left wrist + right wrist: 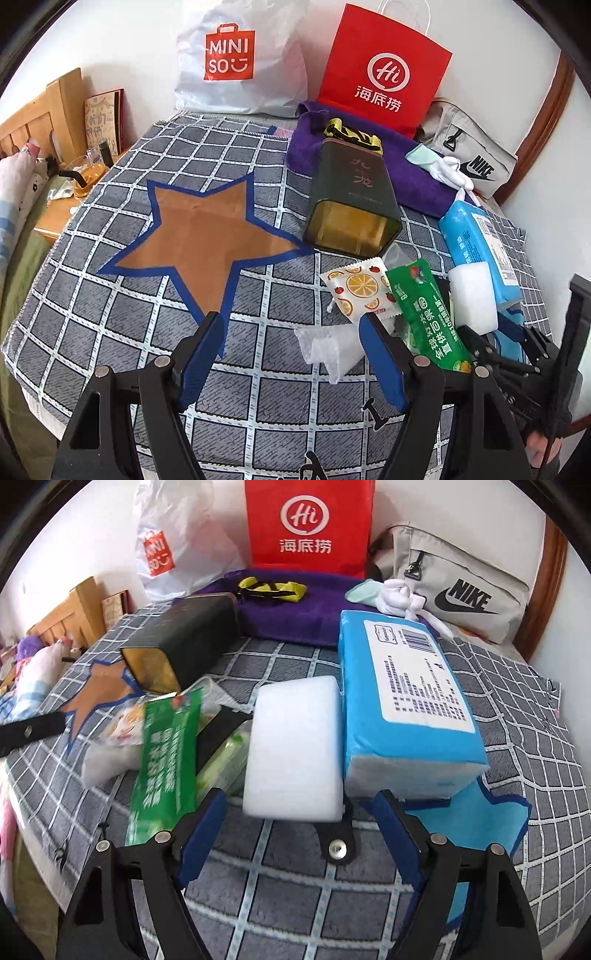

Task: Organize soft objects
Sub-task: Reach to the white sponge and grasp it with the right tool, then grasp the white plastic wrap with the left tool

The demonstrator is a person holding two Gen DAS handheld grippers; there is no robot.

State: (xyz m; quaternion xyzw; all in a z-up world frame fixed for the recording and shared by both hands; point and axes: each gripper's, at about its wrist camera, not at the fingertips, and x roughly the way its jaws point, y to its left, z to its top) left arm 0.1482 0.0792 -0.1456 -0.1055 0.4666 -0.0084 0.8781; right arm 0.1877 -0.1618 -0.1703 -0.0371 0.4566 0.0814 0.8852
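A: Right wrist view: white sponge block (295, 746) centre frame, beside the blue tissue pack (402, 705), ahead of the right gripper (301, 827), fingers released.

B: Left gripper (291, 354) also released, empty. Brown star (207, 236) bare; sorting looks barely begun.

Sponge (295, 746) between tissue pack (402, 709) and sachet (168, 746)

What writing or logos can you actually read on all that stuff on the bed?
"MINISO": white plastic shopping bag
"Hi", "海底捞": red paper carrier bag
"NIKE": grey fabric pouch
Gold characters on the dark green tin: blurred.
Blue tissue pack label, green sachet: too small to read.
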